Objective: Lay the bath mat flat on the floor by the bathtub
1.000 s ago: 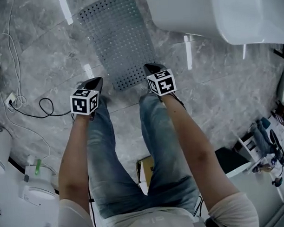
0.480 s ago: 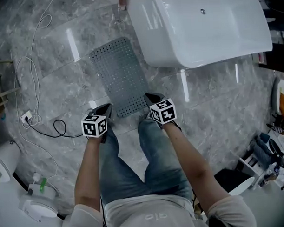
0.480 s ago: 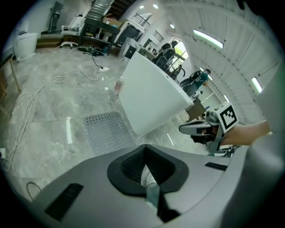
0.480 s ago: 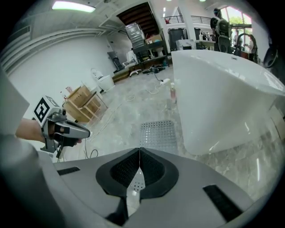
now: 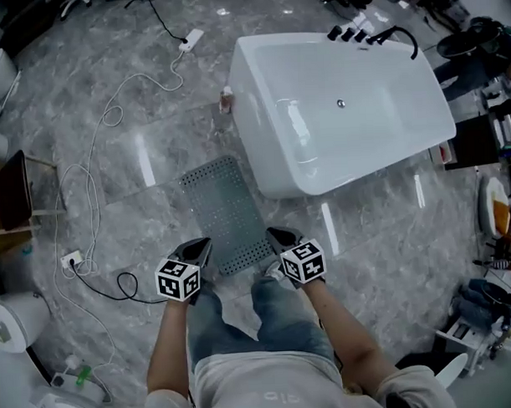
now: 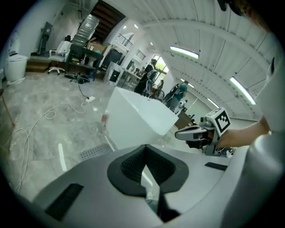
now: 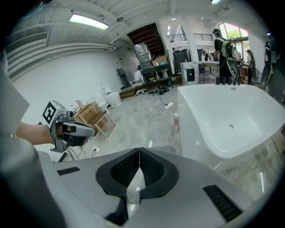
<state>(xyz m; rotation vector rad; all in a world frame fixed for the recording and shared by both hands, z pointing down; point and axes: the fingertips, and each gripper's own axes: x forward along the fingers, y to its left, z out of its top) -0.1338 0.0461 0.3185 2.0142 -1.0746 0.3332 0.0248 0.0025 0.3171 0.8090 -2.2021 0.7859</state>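
The grey perforated bath mat (image 5: 226, 212) lies flat on the marble floor, its far right corner against the white bathtub (image 5: 344, 112). Both grippers hang above the mat's near end, over the person's legs. My left gripper (image 5: 202, 244) is shut with nothing in it, and so is my right gripper (image 5: 275, 234). In the left gripper view the jaws (image 6: 144, 148) meet, with the mat (image 6: 93, 152) and the tub (image 6: 138, 120) far below. The right gripper view shows closed jaws (image 7: 139, 153), a strip of mat (image 7: 162, 149) and the tub (image 7: 227, 120).
A long cable (image 5: 96, 204) snakes across the floor left of the mat to a power strip (image 5: 189, 38). A small bottle (image 5: 226, 98) stands at the tub's far left corner. White fixtures (image 5: 9, 333) sit at lower left and clutter (image 5: 493, 299) lines the right side.
Both grippers and the head camera have risen well away from the floor. The mat stays flat where it lay, and the whole bathtub has come into view.
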